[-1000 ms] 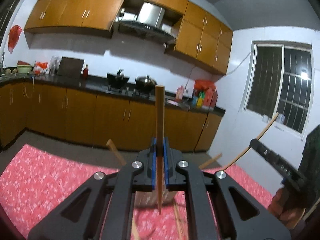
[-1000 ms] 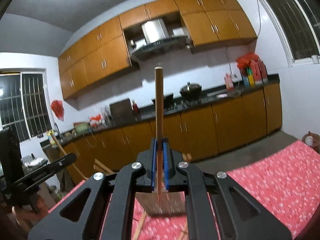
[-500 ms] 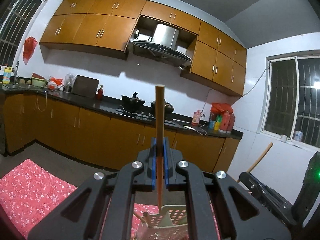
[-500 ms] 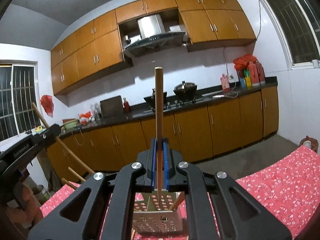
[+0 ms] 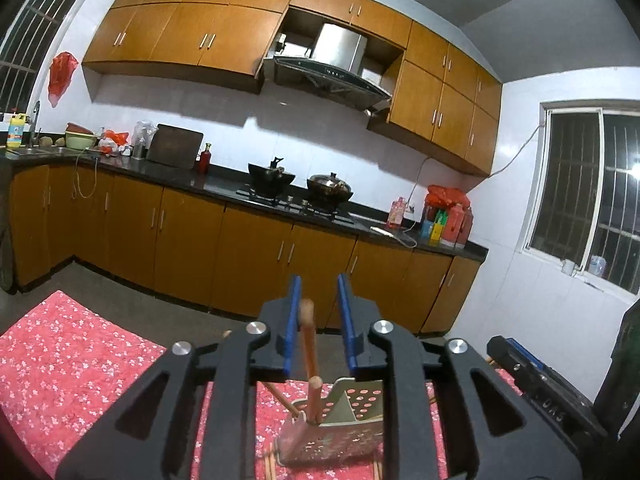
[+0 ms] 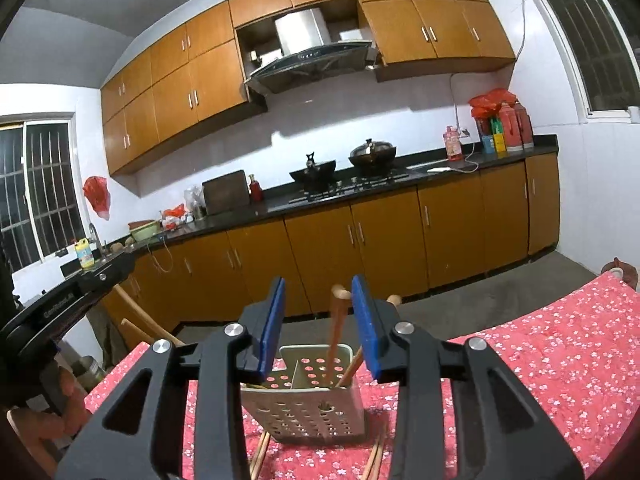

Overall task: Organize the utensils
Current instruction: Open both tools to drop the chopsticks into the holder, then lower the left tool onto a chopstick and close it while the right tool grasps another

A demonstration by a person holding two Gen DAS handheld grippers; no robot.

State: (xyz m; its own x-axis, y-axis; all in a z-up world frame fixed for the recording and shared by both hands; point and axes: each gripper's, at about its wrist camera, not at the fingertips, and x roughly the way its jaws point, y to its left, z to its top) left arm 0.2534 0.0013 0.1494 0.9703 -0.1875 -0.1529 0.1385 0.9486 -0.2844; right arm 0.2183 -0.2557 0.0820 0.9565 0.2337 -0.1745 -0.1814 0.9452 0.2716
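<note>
both claws opening, left claw [image 5: 319,322] and right claw [image 6: 323,326] released, chopsticks [image 6: 335,330] standing in perforated holder [image 6: 306,412]

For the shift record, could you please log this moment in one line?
left gripper: opening, chopstick between fingers | right gripper: opening, chopstick released | holder: upright on cloth

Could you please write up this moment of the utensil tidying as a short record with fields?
surface: red floral tablecloth
holder: perforated metal utensil holder, upright, divided into compartments
in holder: wooden chopsticks standing in it, leaning
on cloth: more chopsticks lying at the holder's base
left gripper: jaws opening, chopstick between them, pads not pressing it
right gripper: jaws opening, above the holder
backdrop: kitchen counter with two pots
</note>
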